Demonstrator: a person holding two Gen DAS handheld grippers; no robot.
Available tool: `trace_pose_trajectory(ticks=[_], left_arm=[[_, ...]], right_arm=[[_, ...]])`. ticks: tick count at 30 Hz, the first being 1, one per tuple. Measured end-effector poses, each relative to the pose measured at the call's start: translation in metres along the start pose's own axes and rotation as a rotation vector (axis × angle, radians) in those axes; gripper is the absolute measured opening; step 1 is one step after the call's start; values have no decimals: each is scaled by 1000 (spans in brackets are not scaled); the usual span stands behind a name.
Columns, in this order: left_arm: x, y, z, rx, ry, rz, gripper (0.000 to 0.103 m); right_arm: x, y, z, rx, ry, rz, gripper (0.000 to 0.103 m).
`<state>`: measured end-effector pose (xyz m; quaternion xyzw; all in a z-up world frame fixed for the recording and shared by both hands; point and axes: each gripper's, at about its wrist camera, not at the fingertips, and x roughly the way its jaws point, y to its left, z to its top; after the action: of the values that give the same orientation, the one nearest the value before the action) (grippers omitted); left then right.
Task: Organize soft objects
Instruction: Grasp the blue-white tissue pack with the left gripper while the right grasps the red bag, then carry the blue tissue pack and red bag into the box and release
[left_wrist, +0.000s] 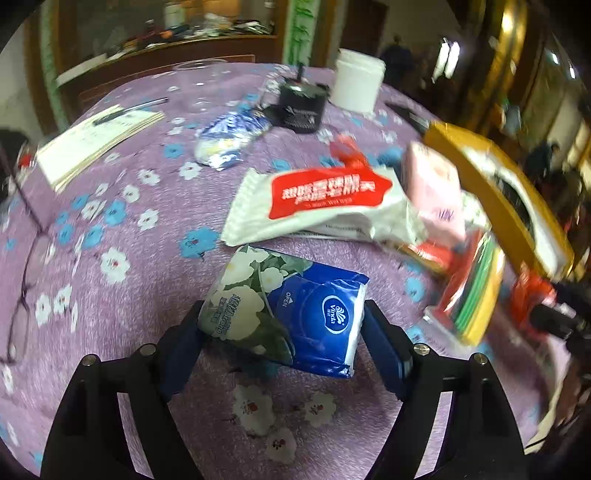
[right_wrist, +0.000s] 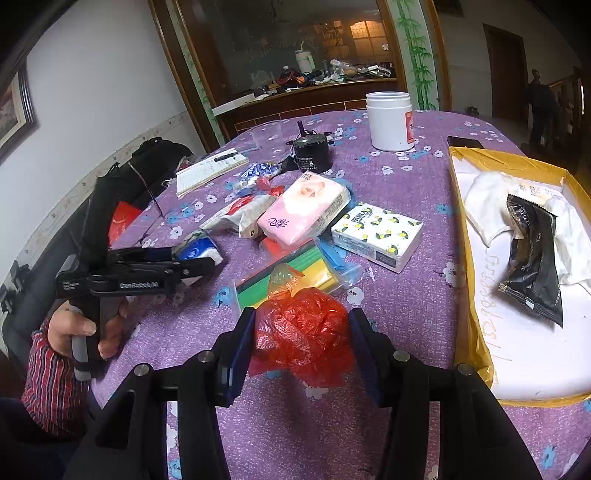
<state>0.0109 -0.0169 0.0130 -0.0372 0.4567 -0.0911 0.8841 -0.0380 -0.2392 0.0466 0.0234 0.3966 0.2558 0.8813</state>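
The left hand-held gripper (left_wrist: 282, 328) has its two blue fingers squeezed on a blue tissue pack (left_wrist: 291, 314) with white flowers on it, and the pack is tilted just above the purple flowery surface (left_wrist: 129, 229). In the right wrist view you can see a hand (right_wrist: 79, 330) in a striped sleeve holding that gripper by its handle. The right hand-held gripper (right_wrist: 301, 345) is closed on a crumpled red plastic bag (right_wrist: 303, 332), which bulges between its fingers. Just past the red bag lie a clear pack of coloured sheets (right_wrist: 295, 267), a pink tissue pack (right_wrist: 304, 208), a white tissue pack with lemons (right_wrist: 376, 236) and a white wipes pack with a red label (left_wrist: 321, 201). On the right is a yellow-edged box (right_wrist: 476, 332) with white cloths (right_wrist: 487, 206) and a black packet (right_wrist: 532, 258) inside.
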Motion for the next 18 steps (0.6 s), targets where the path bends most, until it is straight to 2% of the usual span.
trace_pose_trajectory(ticks=[4, 10, 18], left_arm=[[-21, -6, -4, -24, -71, -40, 81], [-56, -37, -2, 42, -168, -98, 81], [-65, -78, 0, 133, -178, -156, 81]], right_arm=[[-4, -3, 2, 16, -14, 3, 51], [-11, -4, 1, 27, -35, 5, 51], [-21, -15, 2, 59, -61, -8, 51]])
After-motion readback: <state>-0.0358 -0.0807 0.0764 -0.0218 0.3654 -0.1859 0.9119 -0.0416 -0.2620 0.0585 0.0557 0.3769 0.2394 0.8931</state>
